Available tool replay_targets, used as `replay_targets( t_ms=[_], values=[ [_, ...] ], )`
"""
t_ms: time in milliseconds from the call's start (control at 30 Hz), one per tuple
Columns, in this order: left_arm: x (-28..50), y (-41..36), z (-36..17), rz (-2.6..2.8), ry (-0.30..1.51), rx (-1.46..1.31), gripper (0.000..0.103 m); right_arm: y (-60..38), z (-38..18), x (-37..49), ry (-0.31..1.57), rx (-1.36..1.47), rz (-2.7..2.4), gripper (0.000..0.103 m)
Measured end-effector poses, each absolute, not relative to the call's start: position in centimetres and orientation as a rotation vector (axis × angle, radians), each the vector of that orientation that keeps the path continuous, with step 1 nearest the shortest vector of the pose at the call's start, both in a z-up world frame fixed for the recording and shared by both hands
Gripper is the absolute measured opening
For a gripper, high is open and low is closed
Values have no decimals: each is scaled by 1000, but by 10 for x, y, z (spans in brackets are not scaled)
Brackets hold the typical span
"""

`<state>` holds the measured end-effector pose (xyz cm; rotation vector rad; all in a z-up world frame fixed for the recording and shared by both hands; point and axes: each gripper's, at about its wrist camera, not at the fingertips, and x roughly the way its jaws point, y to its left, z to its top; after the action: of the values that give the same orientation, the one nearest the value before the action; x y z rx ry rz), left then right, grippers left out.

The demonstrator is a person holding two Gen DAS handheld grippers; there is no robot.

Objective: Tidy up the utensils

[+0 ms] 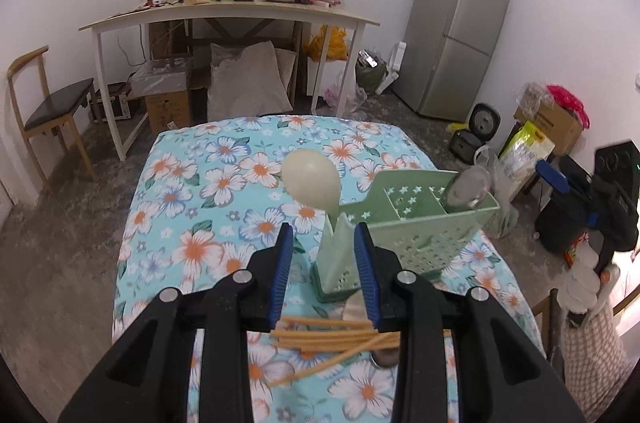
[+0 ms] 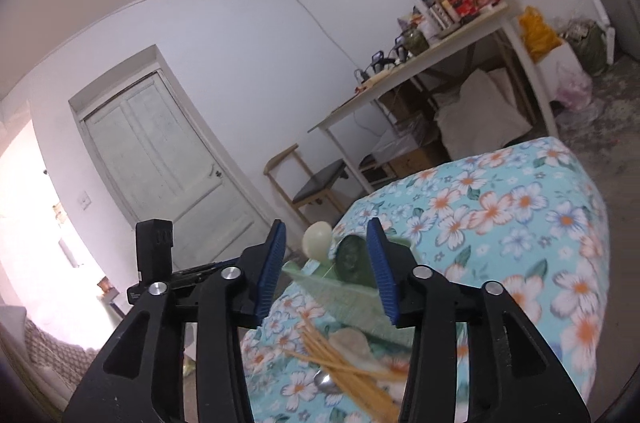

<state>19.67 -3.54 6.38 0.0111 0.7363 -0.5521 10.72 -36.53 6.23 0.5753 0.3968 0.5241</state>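
Both tongs gaping, empty. Chopsticks (image 1: 340, 337) lie crosswise just under left tongs (image 1: 322, 265), before caddy (image 1: 416, 223); right tongs (image 2: 326, 271) farther off.

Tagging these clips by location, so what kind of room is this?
Probably a lived-in home room used for eating and storage: a fridge, a cluttered side table, and a floral-clothed table holding a green utensil caddy.

Floral tablecloth (image 1: 208, 183), cluttered white desk (image 1: 224, 13), wooden chair (image 1: 48, 107), grey fridge (image 1: 460, 31), pale door (image 2: 168, 159)
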Motion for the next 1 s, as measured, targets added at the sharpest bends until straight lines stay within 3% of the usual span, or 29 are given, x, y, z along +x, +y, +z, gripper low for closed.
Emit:
replay_targets(
  t_ms=[233, 400, 600, 1000],
  values=[
    [154, -13, 50, -548, 748, -42, 35, -322, 64, 41, 415, 431, 404, 72],
    [132, -9, 25, -545, 798, -70, 37, -286, 29, 20, 565, 319, 240, 86],
    [118, -14, -8, -501, 830, -79, 37, -259, -26, 26, 772, 201, 29, 87],
    [102, -13, -51, -388, 902, -10, 37, -242, -90, 30, 991, 149, -93, 89]
  ],
)
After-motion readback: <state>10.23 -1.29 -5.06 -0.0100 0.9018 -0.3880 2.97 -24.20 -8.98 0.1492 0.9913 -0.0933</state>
